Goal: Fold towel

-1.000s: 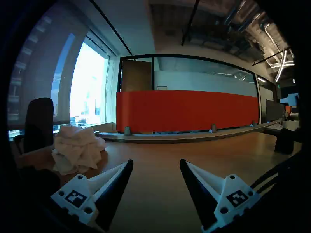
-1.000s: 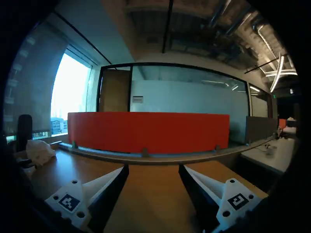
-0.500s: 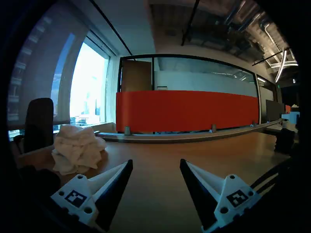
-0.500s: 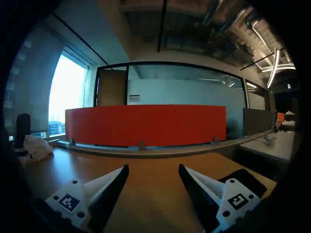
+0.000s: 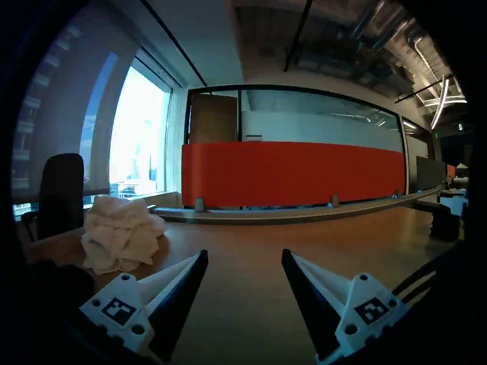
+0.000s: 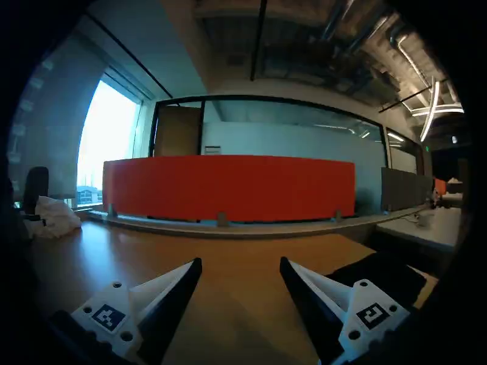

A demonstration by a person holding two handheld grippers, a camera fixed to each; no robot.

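Note:
A crumpled white towel lies in a heap on the wooden table, ahead and to the left of my left gripper. That gripper is open, its fingers apart over bare wood, with nothing between them. In the right gripper view the same towel is small and far off at the left edge. My right gripper is also open and empty above the table.
An orange divider panel runs along the table's far edge. A dark chair stands behind the towel. A black object sits at the right. A flat black thing lies on the table by my right gripper's right finger.
My right gripper has risen and tilted down, showing more tabletop and the flat black thing at right; the towel sits higher in its view. The left gripper has stayed still.

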